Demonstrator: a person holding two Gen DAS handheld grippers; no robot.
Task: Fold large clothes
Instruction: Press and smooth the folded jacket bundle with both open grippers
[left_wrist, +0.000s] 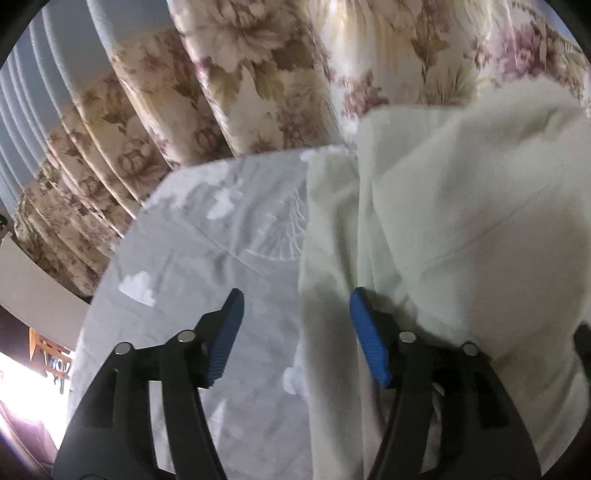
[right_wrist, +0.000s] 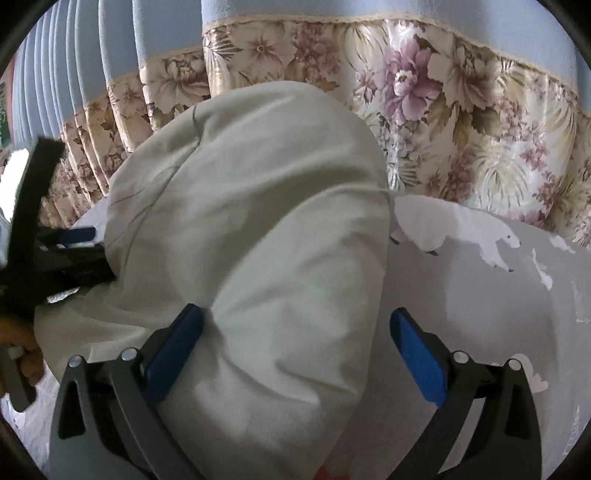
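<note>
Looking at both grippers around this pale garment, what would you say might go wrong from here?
Both grippers are open, so the cream garment is unheld. Closing the left gripper could pinch the grey printed sheet beneath the garment's edge. The right gripper straddles a thick bunch, so it may grab several layers and spoil the fold.

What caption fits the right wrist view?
Open right hand-held gripper straddling a bunched pale garment on a grey printed sheet, floral curtain behind.
</note>
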